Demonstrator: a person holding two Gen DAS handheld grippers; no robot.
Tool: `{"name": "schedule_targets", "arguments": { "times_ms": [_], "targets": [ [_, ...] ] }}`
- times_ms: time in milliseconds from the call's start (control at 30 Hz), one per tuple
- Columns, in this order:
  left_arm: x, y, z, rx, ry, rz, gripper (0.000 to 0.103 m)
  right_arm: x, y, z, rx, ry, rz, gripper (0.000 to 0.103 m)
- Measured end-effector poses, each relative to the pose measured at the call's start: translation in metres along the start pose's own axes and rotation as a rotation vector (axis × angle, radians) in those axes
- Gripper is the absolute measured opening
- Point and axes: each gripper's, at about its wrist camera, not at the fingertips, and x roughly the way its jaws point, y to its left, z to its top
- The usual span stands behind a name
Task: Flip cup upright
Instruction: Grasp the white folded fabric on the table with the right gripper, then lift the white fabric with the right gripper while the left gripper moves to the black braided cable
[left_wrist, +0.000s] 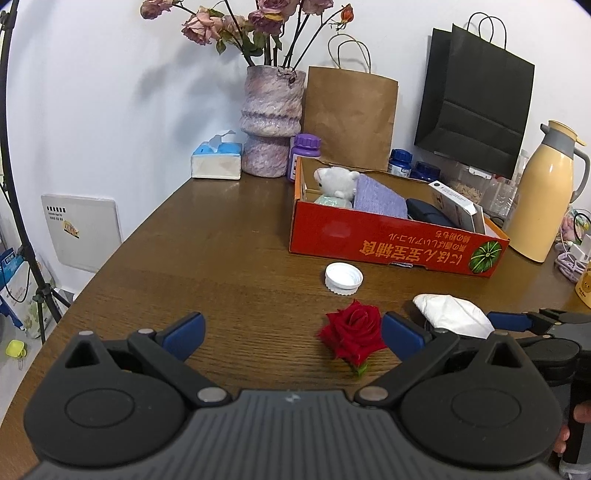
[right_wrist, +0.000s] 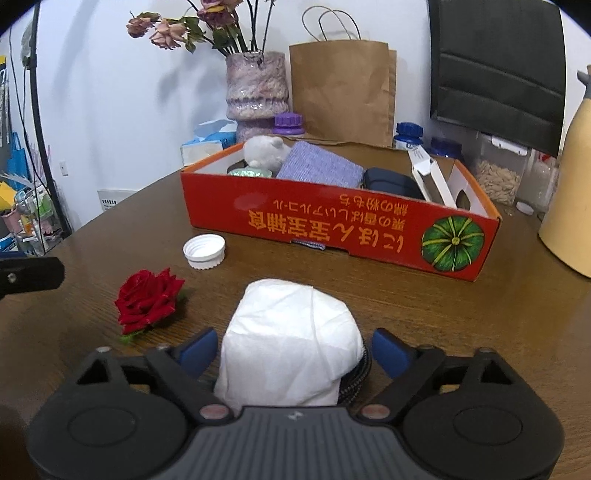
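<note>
Wooden table (right_wrist: 424, 314): cup (right_wrist: 291, 332) between right gripper (right_wrist: 291, 354) pads

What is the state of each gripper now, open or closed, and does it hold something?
Left gripper: open, holding nothing.
Right gripper: open around the white paper-wrapped cup; the pads do not touch it.

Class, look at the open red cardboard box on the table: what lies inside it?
Inside the red box: a white plush toy, purple cloth, dark case, white carton. Its floor is covered.
</note>
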Motion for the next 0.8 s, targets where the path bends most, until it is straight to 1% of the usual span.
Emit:
{"name": "schedule_targets", "arguments": {
  "times_ms": [67, 100, 133, 233, 300, 500, 800],
  "targets": [
    [0.001, 0.000, -0.001, -0.001, 0.002, -0.003, 0.103, 0.000, -0.002, -0.001, 0.013, -0.003, 0.007, 0.082],
    [0.001, -0.001, -0.001, -0.001, 0.003, -0.004, 0.103, -0.001, -0.003, -0.001, 0.018, -0.010, 0.013, 0.077],
    [0.001, -0.001, -0.001, 0.000, 0.004, -0.005, 0.103, -0.002, -0.003, -0.001, 0.023, -0.014, 0.020, 0.076],
    [0.002, -0.002, -0.002, 0.002, 0.008, -0.008, 0.103, -0.003, -0.003, -0.003, 0.020, -0.020, 0.019, 0.074],
    [0.002, -0.003, -0.003, 0.002, 0.010, -0.009, 0.103, -0.005, -0.003, -0.003, 0.021, -0.026, 0.028, 0.070],
    [0.003, -0.003, -0.003, 0.005, 0.008, -0.009, 0.103, -0.009, -0.002, -0.005, 0.017, -0.040, 0.023, 0.067],
    [0.004, -0.014, -0.002, 0.022, 0.008, -0.015, 0.103, -0.018, -0.005, -0.007, 0.025, -0.073, 0.023, 0.064]
  ]
}}
